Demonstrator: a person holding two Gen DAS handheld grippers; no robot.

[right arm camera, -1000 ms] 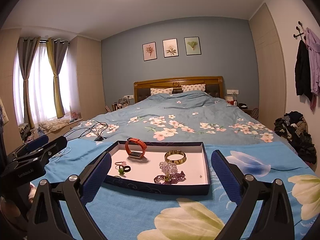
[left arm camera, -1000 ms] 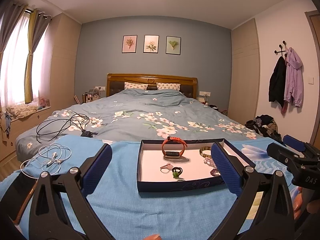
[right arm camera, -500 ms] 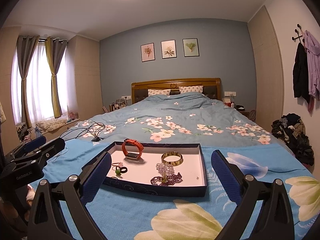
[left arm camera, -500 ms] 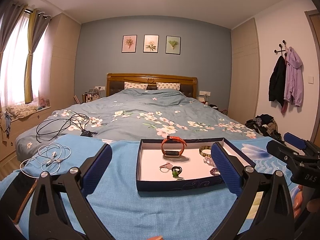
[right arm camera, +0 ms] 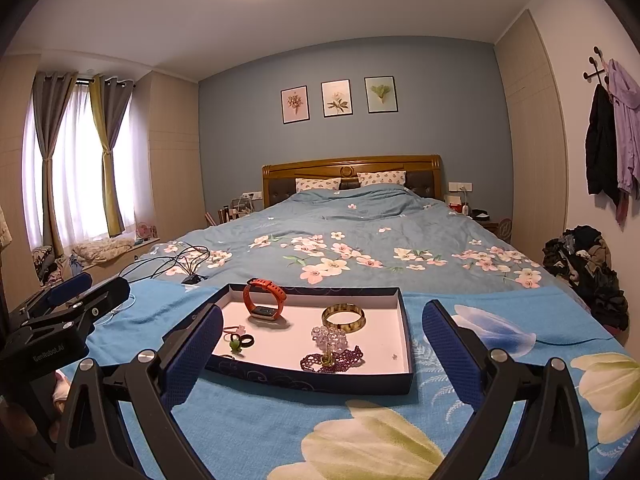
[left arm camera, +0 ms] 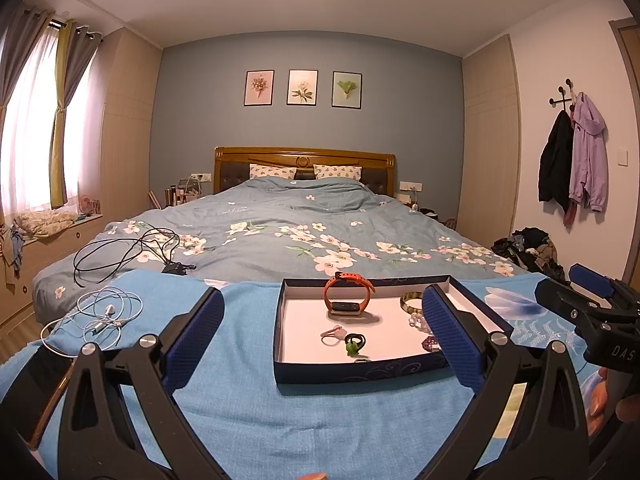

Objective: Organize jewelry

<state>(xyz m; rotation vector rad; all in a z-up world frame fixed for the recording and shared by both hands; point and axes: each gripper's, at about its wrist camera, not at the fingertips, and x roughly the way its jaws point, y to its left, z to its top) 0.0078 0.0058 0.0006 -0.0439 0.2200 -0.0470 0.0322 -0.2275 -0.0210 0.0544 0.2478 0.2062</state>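
A shallow dark blue box (left arm camera: 360, 372) (right arm camera: 312, 380) with a white floor lies on the blue blanket at the foot of the bed. Inside are an orange watch (left arm camera: 347, 307) (right arm camera: 266, 283), a green-brown bangle (right arm camera: 344, 326), clear beads (right arm camera: 328, 336), purple beads (right arm camera: 336, 358), a pink hair tie (left arm camera: 334, 334) and a black ring with a green charm (left arm camera: 354, 342). My left gripper (left arm camera: 321, 292) hangs open just short of the box's near-left side. My right gripper (right arm camera: 322, 308) is open before its near edge. Neither touches anything.
White earphones (left arm camera: 104, 312) and a black cable (left arm camera: 132, 248) lie on the bed to the left. A dark phone (left arm camera: 36, 380) sits at the blanket's left edge. Clothes are piled on the floor (right arm camera: 588, 268) to the right. A hand (left arm camera: 600, 404) holds the right gripper.
The right wrist view has drifted slightly, so the box sits a little further left in it. The left gripper is almost still. Both stay open and nothing was taken.
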